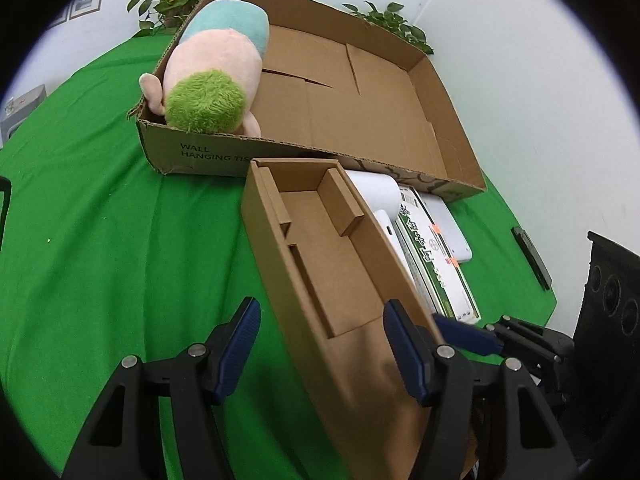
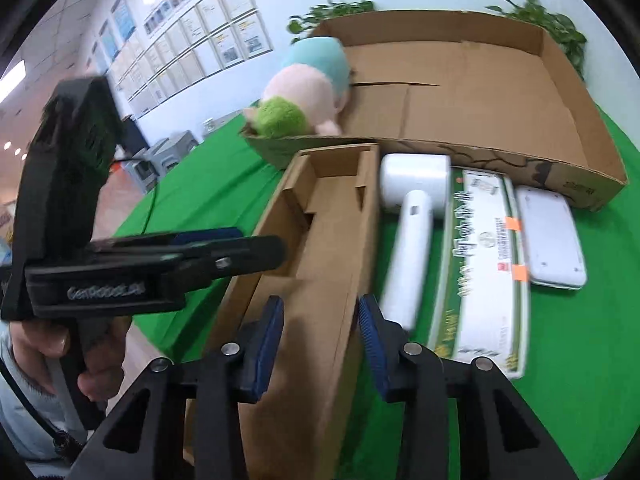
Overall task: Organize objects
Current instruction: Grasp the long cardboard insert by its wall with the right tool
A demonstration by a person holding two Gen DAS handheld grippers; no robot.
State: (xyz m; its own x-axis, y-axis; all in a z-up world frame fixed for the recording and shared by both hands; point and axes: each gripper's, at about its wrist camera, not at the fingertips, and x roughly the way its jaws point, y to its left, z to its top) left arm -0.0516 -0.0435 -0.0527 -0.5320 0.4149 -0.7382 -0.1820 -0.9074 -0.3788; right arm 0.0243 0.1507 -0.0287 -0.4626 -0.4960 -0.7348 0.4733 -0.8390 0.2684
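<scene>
Bright green cloth (image 1: 100,240) over the whole tabletop. Plain brown on the large cardboard tray (image 1: 444,92) along the far edge, with dark print on its outer wall. Pale pink, light blue and shaggy green on the plush toy (image 1: 216,76) in the tray's left corner. Same plain brown on the narrow cardboard box (image 1: 332,256) toward the near edge. White on the hammer-shaped device (image 2: 412,216). White with green bands, green lettering and orange tabs on the flat carton (image 2: 484,256). White on the slim case (image 2: 548,236). Black frames and ribbed blue pads on both claws.
</scene>
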